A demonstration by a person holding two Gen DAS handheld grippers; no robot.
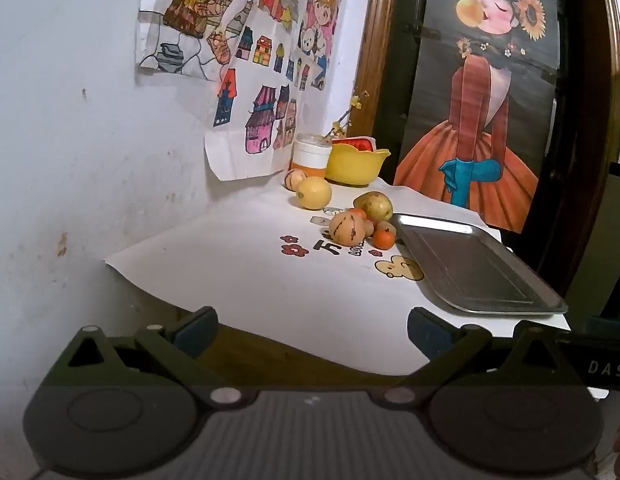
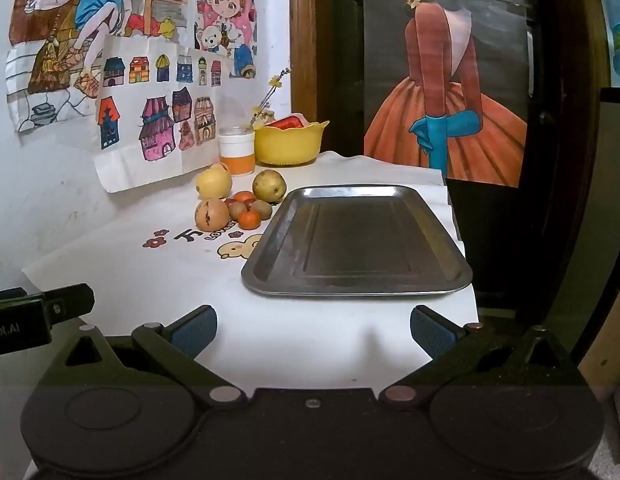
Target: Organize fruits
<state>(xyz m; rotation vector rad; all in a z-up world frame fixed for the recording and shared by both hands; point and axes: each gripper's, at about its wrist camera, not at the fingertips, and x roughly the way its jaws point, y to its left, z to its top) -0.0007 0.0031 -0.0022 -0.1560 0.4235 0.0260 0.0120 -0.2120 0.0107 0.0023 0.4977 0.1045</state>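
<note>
Since nothing's been picked up yet, this looks like the very start: a white tablecloth with cartoon prints covers the table, and a metal tray sits empty on its right half, which I'd guess is where the fruit is meant to go.

Just left of the tray's far corner is the fruit pile. Biggest pieces: a yellow lemon-looking fruit toward the wall, a greenish-brown pear next to the tray edge, and a tan fruit with dark marks nearest the camera. Tucked between them are small ones, a little orange and a couple of brownish ones, all touching or nearly so. One more tan fruit hides behind the lemon. Further back stand a yellow bowl and a white-and-orange cup.

Both tools hang back at the near table edge, well apart from the fruit. The left gripper has its jaws spread wide with nothing between them, and the right gripper is the same, wide and empty, pointing at the tray.

How I'd do it: start with an outer, free-standing piece like the tan fruit or pear so the small ones don't roll. Come in low, straddle the widest part, squeeze gently since round fruit squirts out. Left tool is closer to the pile.
</note>
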